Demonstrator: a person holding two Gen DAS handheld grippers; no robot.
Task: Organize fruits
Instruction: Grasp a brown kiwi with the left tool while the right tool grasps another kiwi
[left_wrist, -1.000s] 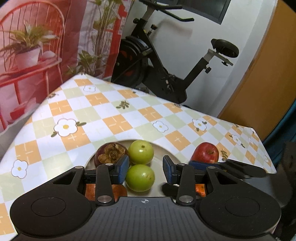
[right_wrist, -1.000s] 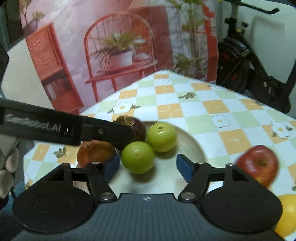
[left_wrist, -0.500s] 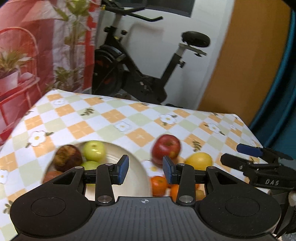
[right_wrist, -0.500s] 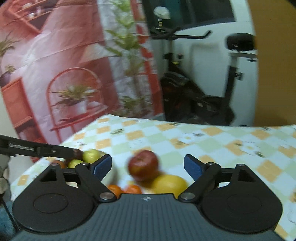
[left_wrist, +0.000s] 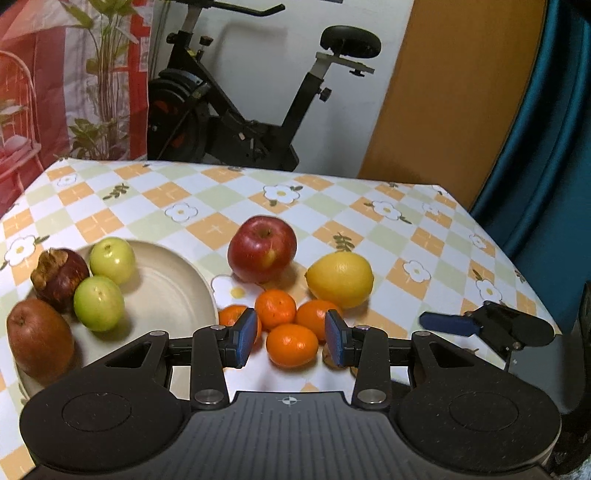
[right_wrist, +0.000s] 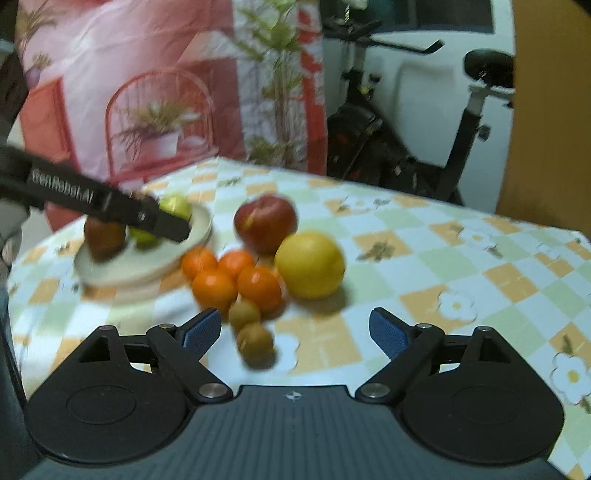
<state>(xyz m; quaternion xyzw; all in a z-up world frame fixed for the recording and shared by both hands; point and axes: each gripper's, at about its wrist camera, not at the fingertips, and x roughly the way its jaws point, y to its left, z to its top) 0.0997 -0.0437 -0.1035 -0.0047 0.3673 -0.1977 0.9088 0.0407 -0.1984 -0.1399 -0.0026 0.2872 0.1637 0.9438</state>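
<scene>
My left gripper, reading "GenRobot.AI", and right gripper gape empty over a checkered floral tablecloth; exercise bike behind.

Checkered floral table, cream plate, red apple, lemon, tangerines

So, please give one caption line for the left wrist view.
Open left claw hovers over four tangerines beside the plate of fruit.

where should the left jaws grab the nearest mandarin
Grip the nearest mandarin across its widest middle, from above: two other mandarins crowd its far side, but its left and right flanks look clear. The open left gripper already straddles it.
</scene>
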